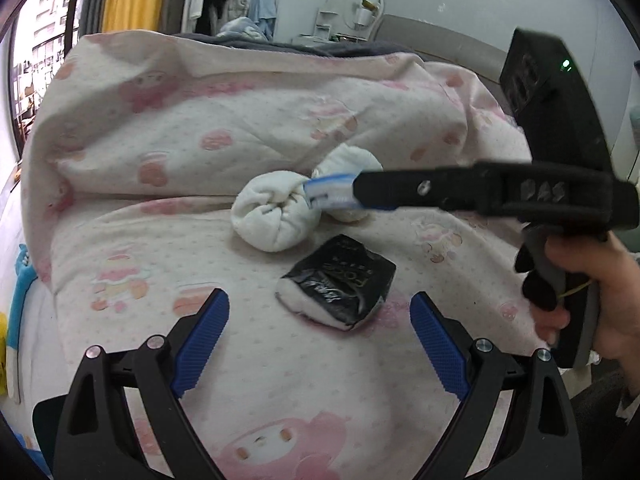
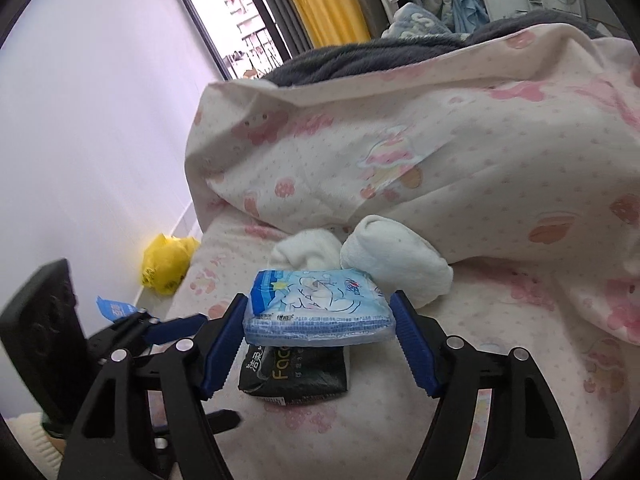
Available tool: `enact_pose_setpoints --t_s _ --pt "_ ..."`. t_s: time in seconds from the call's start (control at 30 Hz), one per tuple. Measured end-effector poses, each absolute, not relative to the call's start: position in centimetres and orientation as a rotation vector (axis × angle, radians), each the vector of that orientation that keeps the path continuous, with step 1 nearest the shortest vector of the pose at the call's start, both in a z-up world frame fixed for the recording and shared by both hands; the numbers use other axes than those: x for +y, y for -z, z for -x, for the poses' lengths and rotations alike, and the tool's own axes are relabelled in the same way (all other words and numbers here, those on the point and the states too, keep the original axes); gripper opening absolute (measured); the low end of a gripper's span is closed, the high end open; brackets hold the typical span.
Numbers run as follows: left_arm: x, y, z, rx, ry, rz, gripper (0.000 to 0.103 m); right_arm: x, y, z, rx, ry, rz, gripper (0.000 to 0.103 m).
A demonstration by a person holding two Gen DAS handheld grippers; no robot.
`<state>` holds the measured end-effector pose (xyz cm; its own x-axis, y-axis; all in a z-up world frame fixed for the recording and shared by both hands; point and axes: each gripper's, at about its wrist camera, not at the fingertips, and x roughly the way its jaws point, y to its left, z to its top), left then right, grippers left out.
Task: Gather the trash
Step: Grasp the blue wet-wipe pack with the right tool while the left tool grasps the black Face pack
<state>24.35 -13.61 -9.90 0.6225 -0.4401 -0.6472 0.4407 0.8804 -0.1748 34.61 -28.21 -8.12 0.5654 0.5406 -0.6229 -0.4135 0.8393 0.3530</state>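
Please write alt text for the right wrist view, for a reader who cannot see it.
The right gripper holds a blue tissue pack above a black tissue pack lying on a pink-patterned bed. Two rolled white socks lie behind, and a yellow bag sits by the wall.

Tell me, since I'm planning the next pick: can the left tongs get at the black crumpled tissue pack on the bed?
Probably yes. The left tongs stand open just short of the black crumpled tissue pack, with nothing between; the right tongs hold the blue tissue packet farther back.
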Motion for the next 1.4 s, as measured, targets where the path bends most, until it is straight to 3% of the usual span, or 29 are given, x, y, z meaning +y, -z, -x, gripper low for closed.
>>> enact_pose_setpoints --t_s 0.37,1.03,1.4 --pt "-14.8 11.0 -26.3 0.770 0.512 -0.003 0.092 -31.7 7.6 -33.7 0.762 -0.595 -0.250 0.073" --pt "-16.2 12.3 -27.8 0.816 0.541 -0.011 0.072 -35.9 7.9 -32.9 0.759 -0.552 -0.288 0.073" --pt "-14.7 11.1 -26.2 0.799 0.554 -0.001 0.071 -33.4 7.1 -33.5 0.749 -0.568 -0.257 0.073"
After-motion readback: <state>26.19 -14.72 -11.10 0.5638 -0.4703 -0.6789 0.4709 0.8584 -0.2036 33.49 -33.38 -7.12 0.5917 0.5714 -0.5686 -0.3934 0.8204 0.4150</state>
